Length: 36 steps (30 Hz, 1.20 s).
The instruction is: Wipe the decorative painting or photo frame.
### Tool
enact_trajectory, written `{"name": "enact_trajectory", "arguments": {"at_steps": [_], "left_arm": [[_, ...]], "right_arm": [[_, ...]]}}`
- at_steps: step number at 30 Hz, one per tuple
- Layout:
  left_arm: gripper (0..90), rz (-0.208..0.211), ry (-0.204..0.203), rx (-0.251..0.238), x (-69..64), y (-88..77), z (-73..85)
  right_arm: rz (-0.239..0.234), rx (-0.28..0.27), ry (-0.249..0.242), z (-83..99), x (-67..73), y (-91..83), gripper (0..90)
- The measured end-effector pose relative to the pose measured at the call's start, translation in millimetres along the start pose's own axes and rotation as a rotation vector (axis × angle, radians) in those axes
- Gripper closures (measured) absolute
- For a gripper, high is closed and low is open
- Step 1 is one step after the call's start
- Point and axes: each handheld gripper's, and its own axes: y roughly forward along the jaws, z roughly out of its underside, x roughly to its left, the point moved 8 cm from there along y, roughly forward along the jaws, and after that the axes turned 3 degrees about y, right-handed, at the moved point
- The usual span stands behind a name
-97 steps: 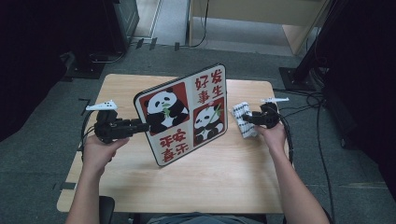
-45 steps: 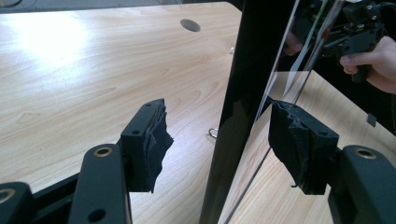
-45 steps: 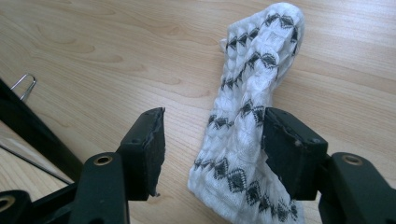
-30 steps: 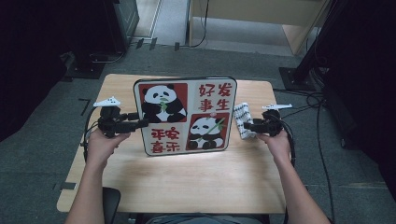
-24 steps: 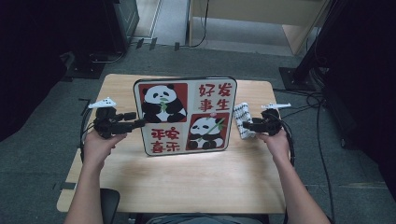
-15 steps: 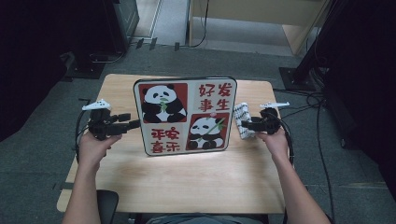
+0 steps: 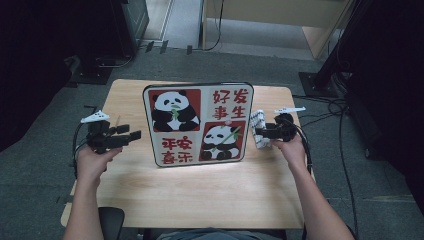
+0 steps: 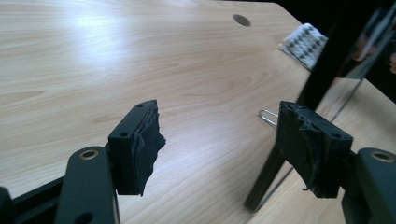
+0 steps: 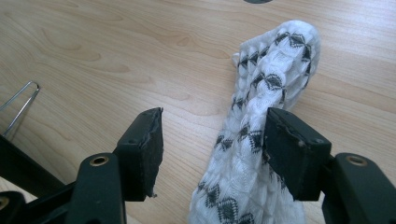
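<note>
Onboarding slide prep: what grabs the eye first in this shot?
The panda board, red and white with big red characters, stands upright mid-table and dominates. To its right a white cloth with black diamonds lies by the open right gripper. The left gripper, jaws just opened with nothing between them, is apart from the board's left edge.

The panda sign board [image 7: 198, 125] stands upright mid-tabletop on a wire stand, showing two pandas and red characters; a white black-patterned sock [image 9: 261, 140] lies just right.

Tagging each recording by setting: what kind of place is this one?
Probably a lab or office workroom set up for recording: a small wooden table on grey carpet, loose cables across the floor, and dark equipment stands around it.
</note>
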Motion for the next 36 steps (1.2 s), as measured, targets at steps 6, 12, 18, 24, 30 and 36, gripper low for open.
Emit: {"name": "enact_trajectory", "arguments": {"at_steps": [6, 12, 18, 24, 30, 36], "left_arm": [[30.8, -0.043, -0.012, 0.006, 12.5, 0.1, 6.5], [32.2, -0.078, -0.043, 0.021, 22.5, 3.9, 9.5], [32.2, -0.092, -0.044, 0.039, 25.7, 7.2, 12.4], [32.2, -0.075, -0.038, 0.055, 23.4, 9.5, 14.3], [32.4, -0.069, -0.026, 0.040, 21.1, 10.5, 12.7], [31.2, -0.044, -0.045, 0.020, 19.2, 9.3, 9.8]], "right_arm": [[-0.001, 0.001, 0.004, -1.6, 0.3, 1.6, 38.9], [-0.004, -0.001, -0.002, -2.3, 0.7, 2.3, 38.9], [-0.003, -0.001, -0.002, -2.3, 0.6, 2.4, 38.9], [-0.003, 0.004, -0.003, -2.1, 0.6, 2.1, 38.9], [-0.003, 0.002, -0.004, -2.2, 0.5, 2.4, 38.9], [-0.002, 0.002, -0.001, -2.4, 0.1, 2.2, 39.0]]}}
